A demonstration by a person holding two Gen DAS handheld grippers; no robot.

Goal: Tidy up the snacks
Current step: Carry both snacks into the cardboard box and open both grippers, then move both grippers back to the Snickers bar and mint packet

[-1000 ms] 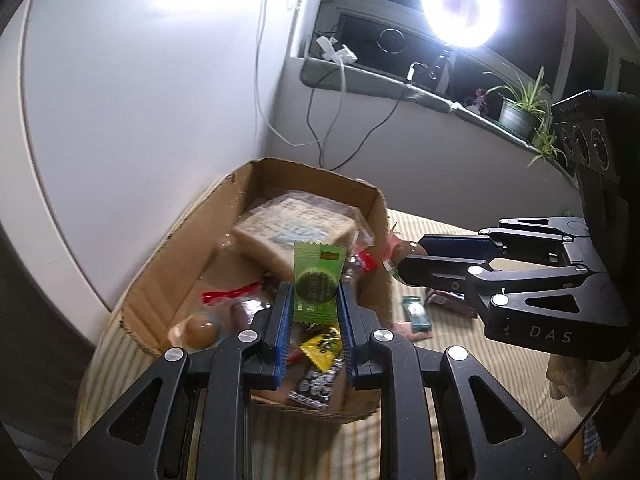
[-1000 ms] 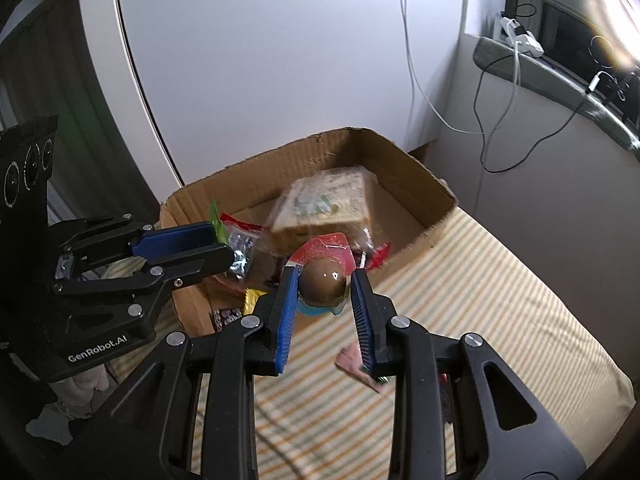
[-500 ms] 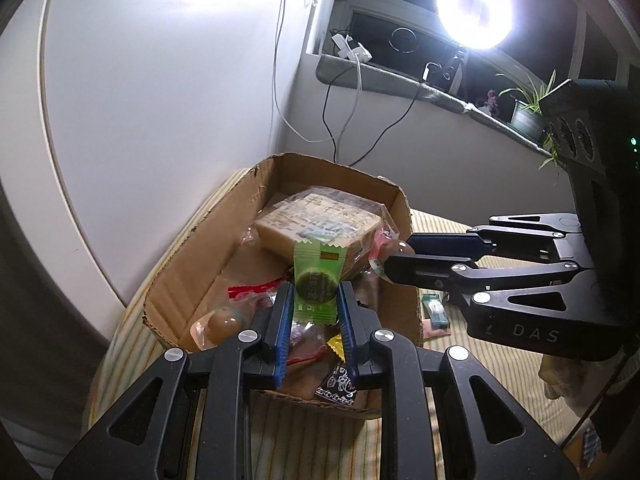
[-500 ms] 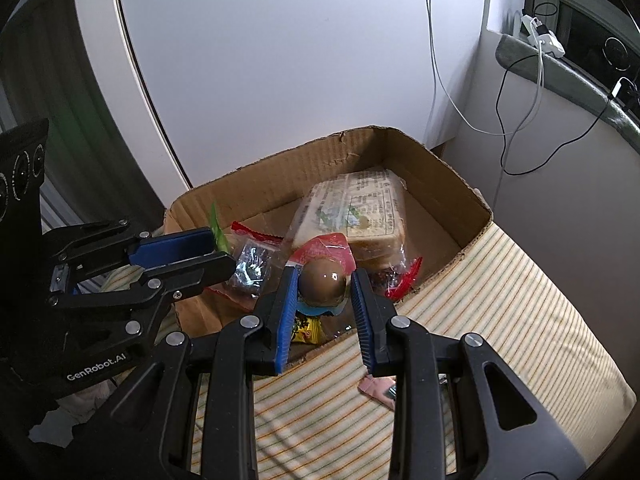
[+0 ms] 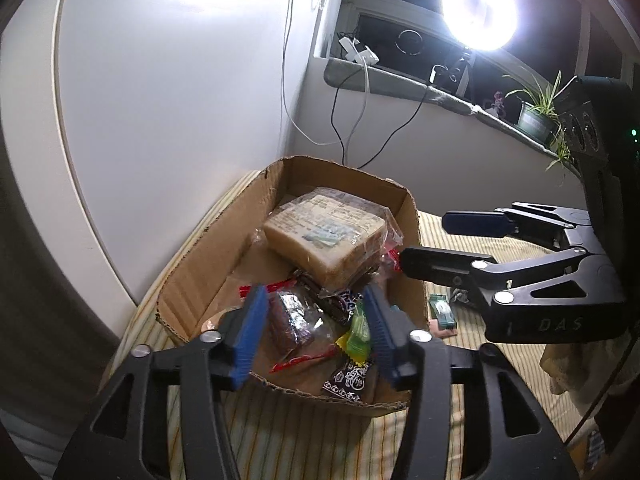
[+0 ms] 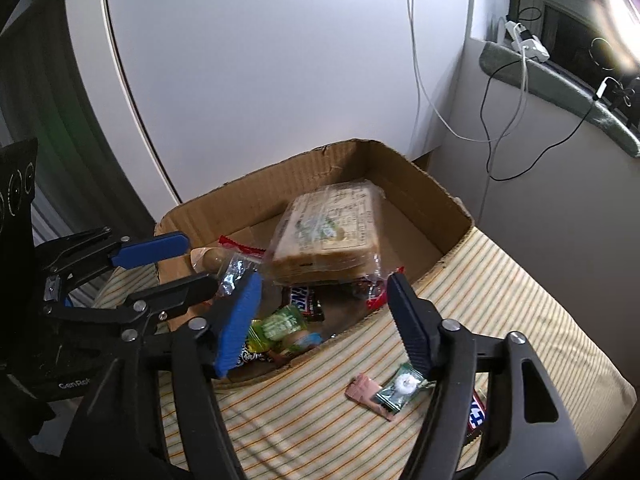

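I see both grippers, left (image 5: pixel 316 336) and right (image 6: pixel 324 320), fingers spread wide and empty over the box (image 6: pixel 424 184); the green candy (image 6: pixel 280 322) seems to lie inside.

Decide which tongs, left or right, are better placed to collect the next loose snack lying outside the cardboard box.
Probably right. The right tongs are open beside the green wrapped candy on the striped cloth; the left tongs hang open over the cardboard box, further off.
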